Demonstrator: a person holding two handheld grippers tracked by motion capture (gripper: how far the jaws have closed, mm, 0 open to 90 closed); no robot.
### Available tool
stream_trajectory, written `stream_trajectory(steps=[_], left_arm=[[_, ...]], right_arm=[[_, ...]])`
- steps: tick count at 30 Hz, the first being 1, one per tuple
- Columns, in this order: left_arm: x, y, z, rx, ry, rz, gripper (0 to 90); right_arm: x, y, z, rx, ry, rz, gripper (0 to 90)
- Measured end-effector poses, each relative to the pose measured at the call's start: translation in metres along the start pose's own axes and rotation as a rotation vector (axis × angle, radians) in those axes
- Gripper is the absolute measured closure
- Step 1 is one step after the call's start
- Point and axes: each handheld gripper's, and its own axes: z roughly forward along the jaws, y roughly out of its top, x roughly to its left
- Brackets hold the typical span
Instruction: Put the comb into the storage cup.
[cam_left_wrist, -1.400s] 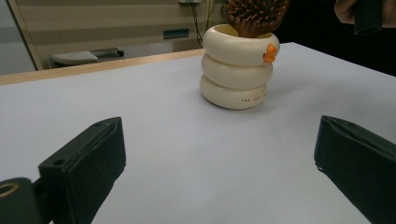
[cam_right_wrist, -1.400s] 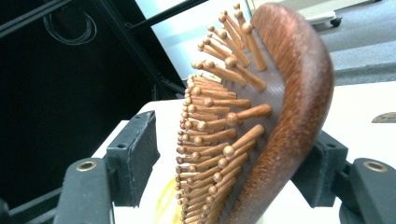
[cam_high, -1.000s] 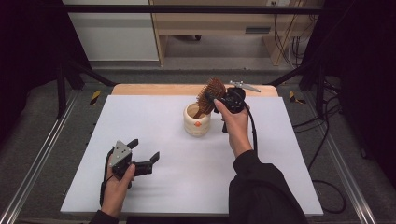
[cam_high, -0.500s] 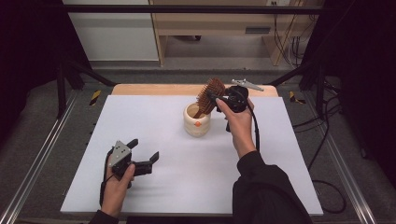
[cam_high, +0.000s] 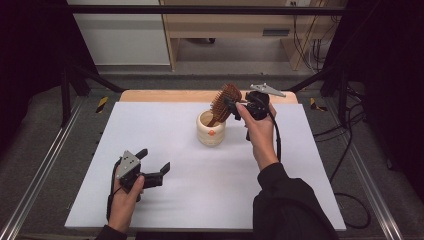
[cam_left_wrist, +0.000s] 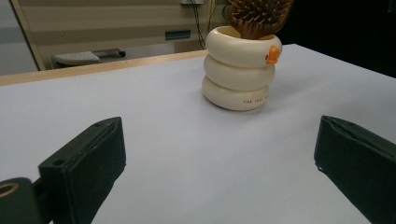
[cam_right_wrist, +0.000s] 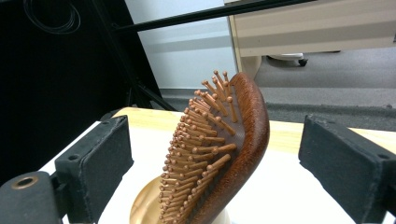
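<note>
inside cream cup (cam_high: 210, 131), wooden hairbrush (cam_high: 223, 103)

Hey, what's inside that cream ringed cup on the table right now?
A wooden hairbrush stands in the cream cup, handle down, its bristled head leaning out above the rim. The cup's wall hides the handle's lower end and the bottom, so anything else inside cannot be told.

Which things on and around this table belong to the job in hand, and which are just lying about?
Belongs to the job:
- wooden hairbrush, standing in the cup
- cream ringed cup
- right hand-held gripper, jaws open either side of the brush, just been opening

Lying about:
- left hand-held gripper, open, idle on the white table
- wooden furniture behind
</note>
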Motion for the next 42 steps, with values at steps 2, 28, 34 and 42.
stream_trajectory(steps=[2, 28, 34, 42], left_arm=[[0.000, 0.000, 0.000, -0.001, 0.000, -0.002, 2.3], [0.002, 0.000, -0.001, -0.007, 0.005, -0.009, 2.2], [0.002, 0.000, -0.001, -0.007, 0.008, -0.008, 2.2], [0.003, 0.001, -0.002, -0.010, 0.008, -0.010, 2.1]], right_arm=[[0.000, 0.000, -0.001, -0.003, -0.001, -0.007, 9.5], [0.001, 0.004, -0.020, -0.018, 0.033, -0.117, 7.6], [0.000, 0.006, -0.025, -0.023, 0.038, -0.130, 8.0], [0.000, 0.007, -0.030, -0.026, 0.049, -0.147, 8.0]])
